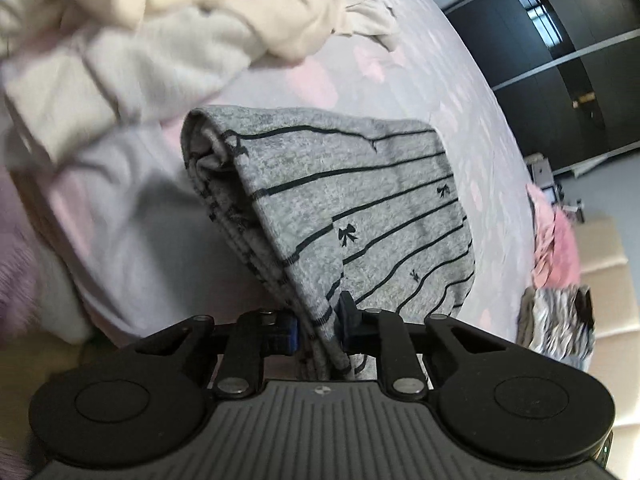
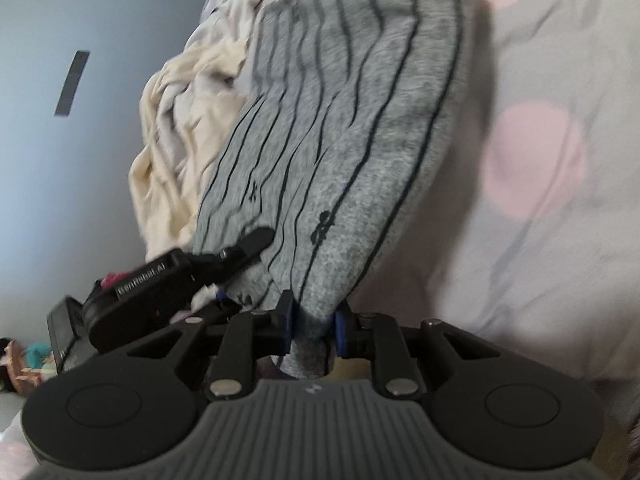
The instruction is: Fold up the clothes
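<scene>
Left hand-held gripper (image 1: pixel 316 326): pads clamped on the near edge of the grey striped garment (image 1: pixel 352 216), several folded layers bunched between them. Right hand-held gripper (image 2: pixel 314 326): likewise clamped on a bunched corner of the same garment (image 2: pixel 340 140). In the right view the left gripper (image 2: pixel 256 240) shows just left of the right one, gripping the same near edge, so both holds sit close together.

Garment: already folded at least once, near edge lifted off the bed (image 1: pixel 460 92); whether the far end rests on the sheet I cannot tell. From both grippers it runs straight ahead and away, long axis along the pointing direction, stripes running roughly that way too. Neither hand is nearer; both are at the near end.

Judgement: next move is probably to carry the near edge forward over the far end for another fold, or to lay it flat.

Room: cream clothes pile (image 1: pixel 168 12) lies beyond and left, near the garment's far-left corner, so snag risk there. Right of the garment the spotted sheet is bare out to the bed edge, where a pink item (image 1: pixel 556 240) and a striped bundle (image 1: pixel 556 320) sit. Bias any swing right.
</scene>
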`<act>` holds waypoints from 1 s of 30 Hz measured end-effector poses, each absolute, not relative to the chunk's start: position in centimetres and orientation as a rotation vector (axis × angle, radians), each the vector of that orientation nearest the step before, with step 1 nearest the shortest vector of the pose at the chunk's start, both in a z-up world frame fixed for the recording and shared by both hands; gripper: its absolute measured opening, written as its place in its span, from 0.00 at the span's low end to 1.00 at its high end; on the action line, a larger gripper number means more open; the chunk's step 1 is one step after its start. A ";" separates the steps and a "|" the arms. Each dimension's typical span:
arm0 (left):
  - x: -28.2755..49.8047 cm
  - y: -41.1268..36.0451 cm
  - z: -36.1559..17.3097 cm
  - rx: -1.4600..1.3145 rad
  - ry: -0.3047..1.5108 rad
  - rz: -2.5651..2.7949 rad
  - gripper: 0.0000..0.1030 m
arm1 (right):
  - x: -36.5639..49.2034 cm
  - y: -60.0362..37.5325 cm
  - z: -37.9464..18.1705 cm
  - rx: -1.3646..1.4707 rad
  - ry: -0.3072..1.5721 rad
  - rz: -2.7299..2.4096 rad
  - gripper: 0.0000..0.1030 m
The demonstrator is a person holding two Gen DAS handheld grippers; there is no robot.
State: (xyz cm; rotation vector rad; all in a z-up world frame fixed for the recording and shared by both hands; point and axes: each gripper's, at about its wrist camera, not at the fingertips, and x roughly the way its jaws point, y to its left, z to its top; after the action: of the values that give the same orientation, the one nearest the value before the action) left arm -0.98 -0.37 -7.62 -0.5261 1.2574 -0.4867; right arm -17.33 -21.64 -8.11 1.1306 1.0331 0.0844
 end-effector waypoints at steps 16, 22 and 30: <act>-2.1 0.5 -6.6 -0.252 1.265 -0.473 0.15 | -16.5 -16.7 -9.2 1.041 1.208 0.141 0.25; -1.6 0.3 -7.2 -0.227 1.268 -0.467 0.15 | -16.8 -18.0 -9.6 1.030 1.235 0.075 0.31; -1.1 0.1 -7.7 -0.200 1.281 -0.465 0.16 | -16.1 -20.8 -7.7 0.698 1.282 -0.112 0.33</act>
State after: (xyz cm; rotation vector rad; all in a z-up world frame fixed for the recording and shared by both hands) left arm -1.08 0.05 -7.73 -0.1999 1.2810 -0.4653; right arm -16.12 -20.81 -7.72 0.6976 1.2823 -0.1122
